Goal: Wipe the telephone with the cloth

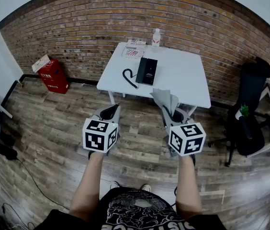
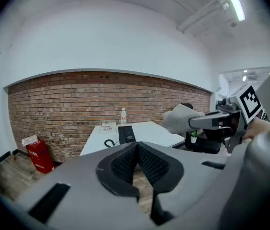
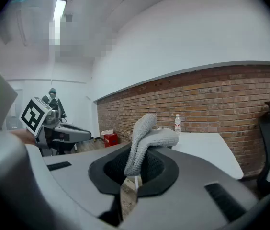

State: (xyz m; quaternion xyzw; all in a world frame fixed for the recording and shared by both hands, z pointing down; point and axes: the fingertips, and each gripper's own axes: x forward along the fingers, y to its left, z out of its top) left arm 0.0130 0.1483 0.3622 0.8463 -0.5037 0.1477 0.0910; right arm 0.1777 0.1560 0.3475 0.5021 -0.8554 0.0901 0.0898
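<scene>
Right gripper: jaws clamped together on the grey cloth, and the knit fabric stands up out of the pads and flops over to the right at the top. Left gripper: jaws pressed together, pad against pad, with nothing between them. The two grippers are level and side by side, both pointing toward the bench, and both hang over the wooden floor, short of the bench's near edge. The black telephone lies flat on the white bench, left of its middle, well apart from either gripper. Its cord curls out on the left. Behind it, near the far edge, sit some papers and a water bottle, upright. Off to the left, a red box stands on the floor against the brick wall. To the right of the bench stands a black office chair.
</scene>
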